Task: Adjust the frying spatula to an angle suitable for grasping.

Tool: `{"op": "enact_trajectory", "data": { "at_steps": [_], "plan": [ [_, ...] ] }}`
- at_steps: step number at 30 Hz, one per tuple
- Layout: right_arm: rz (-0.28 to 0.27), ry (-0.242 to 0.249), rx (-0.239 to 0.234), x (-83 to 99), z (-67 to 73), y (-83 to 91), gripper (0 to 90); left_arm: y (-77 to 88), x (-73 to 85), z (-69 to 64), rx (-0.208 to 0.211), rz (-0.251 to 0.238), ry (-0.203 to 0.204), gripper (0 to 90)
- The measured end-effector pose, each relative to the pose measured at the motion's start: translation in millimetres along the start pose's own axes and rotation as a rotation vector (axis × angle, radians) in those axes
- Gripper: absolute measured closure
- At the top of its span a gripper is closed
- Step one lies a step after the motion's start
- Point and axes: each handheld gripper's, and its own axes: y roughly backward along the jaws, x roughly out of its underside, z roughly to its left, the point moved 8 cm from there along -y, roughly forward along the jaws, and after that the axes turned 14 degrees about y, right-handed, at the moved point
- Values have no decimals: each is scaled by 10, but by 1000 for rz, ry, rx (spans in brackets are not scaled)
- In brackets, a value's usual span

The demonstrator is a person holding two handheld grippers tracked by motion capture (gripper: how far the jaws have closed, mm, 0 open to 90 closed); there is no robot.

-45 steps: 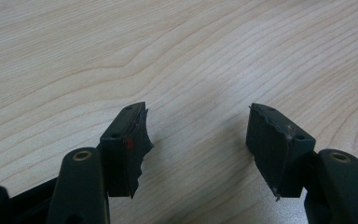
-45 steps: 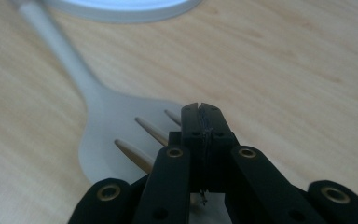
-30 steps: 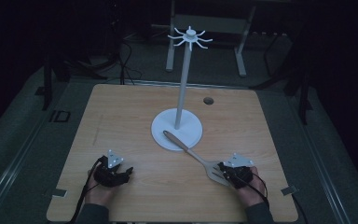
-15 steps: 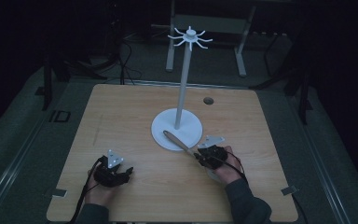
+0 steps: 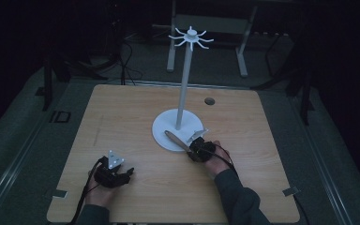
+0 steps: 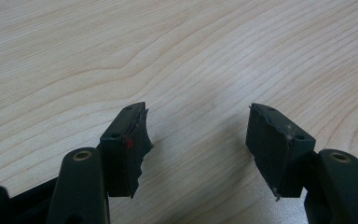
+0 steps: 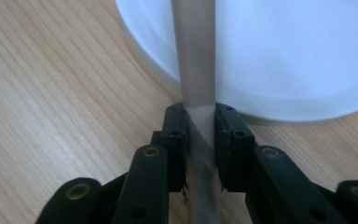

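A wooden spatula (image 5: 176, 140) lies slantwise on the table, its handle end resting on the round base (image 5: 164, 126) of a white hook stand (image 5: 183, 93). My right gripper (image 5: 192, 151) sits on the spatula just in front of the base. In the right gripper view its jaws (image 7: 200, 121) have just been closing and the pads now press on the pale handle (image 7: 195, 56), which runs forward over the white base (image 7: 298, 56). My left gripper (image 5: 127, 173) rests at the front left of the table. Its jaws (image 6: 198, 126) stand open over bare wood.
The light wooden table (image 5: 122, 112) has a small dark hole (image 5: 209, 101) at the back right. The stand's pole rises tall, with a ring of hooks (image 5: 191, 37) at its top. Dark floor, cables and metal frame legs surround the table.
My right hand has slid left and forward along the spatula, from its blade end to the part beside the stand's base. The left hand has stayed put.
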Motion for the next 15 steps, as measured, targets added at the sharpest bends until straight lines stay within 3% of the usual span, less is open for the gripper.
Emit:
{"op": "enact_trajectory", "data": {
  "at_steps": [3,8,15],
  "plan": [
    [32,3,14,50,-33,28,763,0,0,1,0,0,0,386],
    [37,-34,-9,142,-90,67,760,-11,4,-7,-2,5,-4,386],
    [18,-55,-32,59,-142,1,729,-12,3,-8,-2,6,-7,386]
  ]
}}
